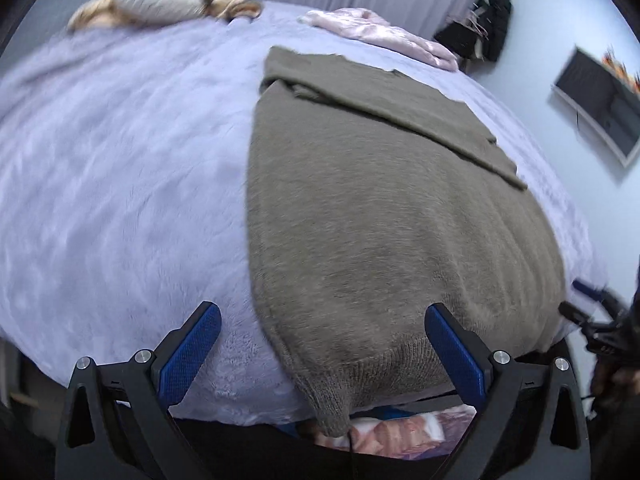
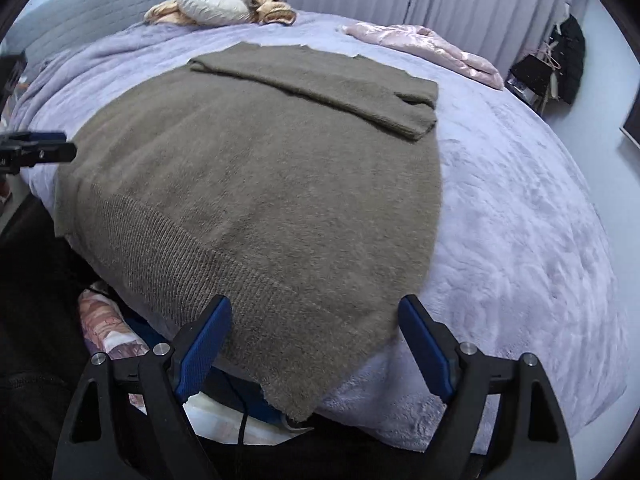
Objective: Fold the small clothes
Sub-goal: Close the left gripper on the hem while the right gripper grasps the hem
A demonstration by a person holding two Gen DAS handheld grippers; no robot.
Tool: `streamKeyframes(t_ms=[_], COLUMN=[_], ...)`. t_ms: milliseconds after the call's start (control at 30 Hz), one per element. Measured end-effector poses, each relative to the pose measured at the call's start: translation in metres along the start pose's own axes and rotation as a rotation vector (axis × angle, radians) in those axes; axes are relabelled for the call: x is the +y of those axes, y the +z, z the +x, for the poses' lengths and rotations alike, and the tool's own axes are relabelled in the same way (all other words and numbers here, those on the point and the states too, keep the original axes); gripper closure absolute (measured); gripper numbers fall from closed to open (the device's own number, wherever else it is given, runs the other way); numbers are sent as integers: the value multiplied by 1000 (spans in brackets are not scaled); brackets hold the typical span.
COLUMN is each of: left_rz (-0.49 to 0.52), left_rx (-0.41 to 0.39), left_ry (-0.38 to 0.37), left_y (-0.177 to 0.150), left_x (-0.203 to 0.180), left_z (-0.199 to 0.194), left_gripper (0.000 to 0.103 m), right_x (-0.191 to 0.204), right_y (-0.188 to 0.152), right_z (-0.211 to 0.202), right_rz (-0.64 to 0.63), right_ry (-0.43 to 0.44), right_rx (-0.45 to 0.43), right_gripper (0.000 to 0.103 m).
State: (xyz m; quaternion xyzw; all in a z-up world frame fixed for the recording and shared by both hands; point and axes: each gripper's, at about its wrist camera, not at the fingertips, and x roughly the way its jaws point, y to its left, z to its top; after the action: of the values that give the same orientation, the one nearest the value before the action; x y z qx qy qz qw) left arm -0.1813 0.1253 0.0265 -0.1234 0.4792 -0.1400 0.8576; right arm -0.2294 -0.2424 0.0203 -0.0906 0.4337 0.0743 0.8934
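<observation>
grey-brown knit sweater (image 2: 256, 200) flat on bed, both hand-held grippers (image 1: 322, 330) (image 2: 314, 324) wide apart over hem, gripping nothing

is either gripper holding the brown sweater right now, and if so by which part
Nothing is held. Both the left gripper and the right gripper stand open above the hem corners of the brown sweater, their pads not pressing on it.

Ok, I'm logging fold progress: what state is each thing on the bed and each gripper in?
Brown sweater: flat on the bed, sleeves folded across the top, hem hanging over the near edge.
Pink garment: crumpled, lying apart at the far side.
Left gripper: open, holding nothing.
Right gripper: open, holding nothing.
</observation>
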Motion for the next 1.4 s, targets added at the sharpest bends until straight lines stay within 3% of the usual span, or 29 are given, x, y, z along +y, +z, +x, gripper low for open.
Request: streamKeyframes(t_ms=[67,167,267,367,633,933,1067,1233,1400], left_rz=[-65,-49,-20,-11,-44,-30,3,-71,-170], left_rx=[20,27,53,77,60,40,22,6,8], left_ry=[-55,-59,-65,-129,-125,-121,-95,-162,-215], left_y=[-1,-2,-5,-7,-7,-10,-13,-12,-8], left_x=[9,3,-6,-18,-22,-19,-23,-11,0], left_z=[6,11,15,16,26,35,35,35,32], left_gripper=[1,1,1,1,1,1,1,1,1], right_x=[-16,-35,-37,-31,-46,-38,-39,-38,-39], right_y=[1,-2,-5,-7,-11,-5,-7,-8,-8], right_z=[0,9,15,19,23,22,23,32,38], right_rz=[91,197,207,182,276,267,297,297,332], right_ry=[5,54,74,83,192,338,378,378,406], right_rx=[-3,33,45,52,21,-33,-48,-43,-57], right_gripper=[15,15,15,15,14,16,27,29,20])
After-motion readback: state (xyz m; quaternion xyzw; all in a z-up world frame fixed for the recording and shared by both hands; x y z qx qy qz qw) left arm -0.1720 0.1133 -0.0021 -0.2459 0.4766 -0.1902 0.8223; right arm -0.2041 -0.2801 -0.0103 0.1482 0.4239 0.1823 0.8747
